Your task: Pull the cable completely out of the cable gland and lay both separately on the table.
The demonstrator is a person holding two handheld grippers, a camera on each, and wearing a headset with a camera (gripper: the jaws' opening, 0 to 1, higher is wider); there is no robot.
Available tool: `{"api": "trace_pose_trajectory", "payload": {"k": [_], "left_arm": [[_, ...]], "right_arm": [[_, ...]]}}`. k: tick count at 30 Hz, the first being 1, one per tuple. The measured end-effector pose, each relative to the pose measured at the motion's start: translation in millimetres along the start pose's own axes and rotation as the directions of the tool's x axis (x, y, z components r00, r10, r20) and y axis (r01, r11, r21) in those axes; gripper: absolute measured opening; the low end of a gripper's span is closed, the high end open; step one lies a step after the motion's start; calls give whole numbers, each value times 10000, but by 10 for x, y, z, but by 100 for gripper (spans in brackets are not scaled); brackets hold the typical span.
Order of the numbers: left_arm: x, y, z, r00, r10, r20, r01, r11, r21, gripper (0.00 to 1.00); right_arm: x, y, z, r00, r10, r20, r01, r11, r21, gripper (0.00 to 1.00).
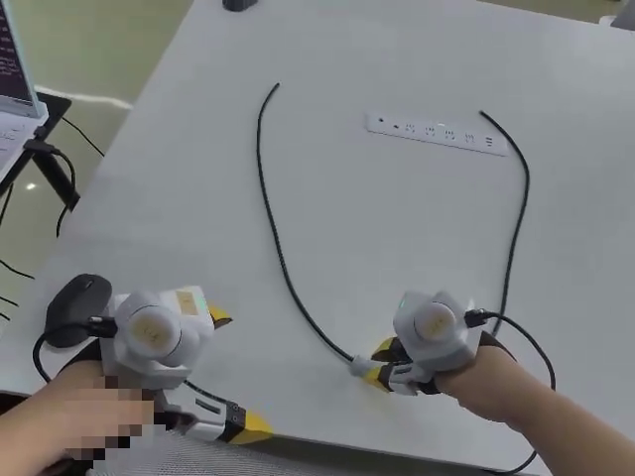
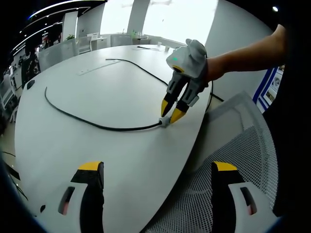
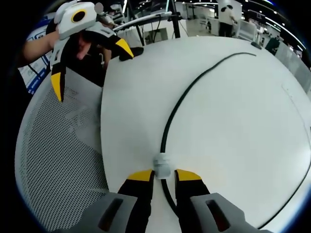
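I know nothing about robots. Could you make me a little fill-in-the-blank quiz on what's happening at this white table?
1. The cable lying across the table is ____ in colour.
2. The right gripper has its ____-coloured tips at the white cable gland.
3. The left gripper has its jaws wide ____, holding nothing.

Missing words: black; yellow; open.
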State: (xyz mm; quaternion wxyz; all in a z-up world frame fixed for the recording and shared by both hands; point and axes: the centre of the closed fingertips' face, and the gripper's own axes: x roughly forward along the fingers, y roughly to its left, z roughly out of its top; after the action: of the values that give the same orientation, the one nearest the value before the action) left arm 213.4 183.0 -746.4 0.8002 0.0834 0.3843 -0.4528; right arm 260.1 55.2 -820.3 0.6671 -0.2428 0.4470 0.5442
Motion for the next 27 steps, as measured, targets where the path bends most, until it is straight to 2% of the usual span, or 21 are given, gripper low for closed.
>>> {"api": "trace_pose_trajectory", "payload": {"k": [7,15,21,27], "left_arm": [[-14,1,6,10000,-4,20,5,10000,-13,90],[-22,-13,-3,10000,8,79,-8,9999,-104,89],[-22,-19,8,9999,36,154,-34,9999,-142,89],[-16,-28,50,9996,7,297,-3,9999,-150,89]], "right_arm": [[24,28,-3,10000,37,-27,-37,10000,-40,10],[30,7,-13,9999,-152,46,153,9997,-177,9],[0,15,11,9997,-183,151,181,9997,181,8],[-67,45,63,9998,8,196,-15,9993,368,8]]}}
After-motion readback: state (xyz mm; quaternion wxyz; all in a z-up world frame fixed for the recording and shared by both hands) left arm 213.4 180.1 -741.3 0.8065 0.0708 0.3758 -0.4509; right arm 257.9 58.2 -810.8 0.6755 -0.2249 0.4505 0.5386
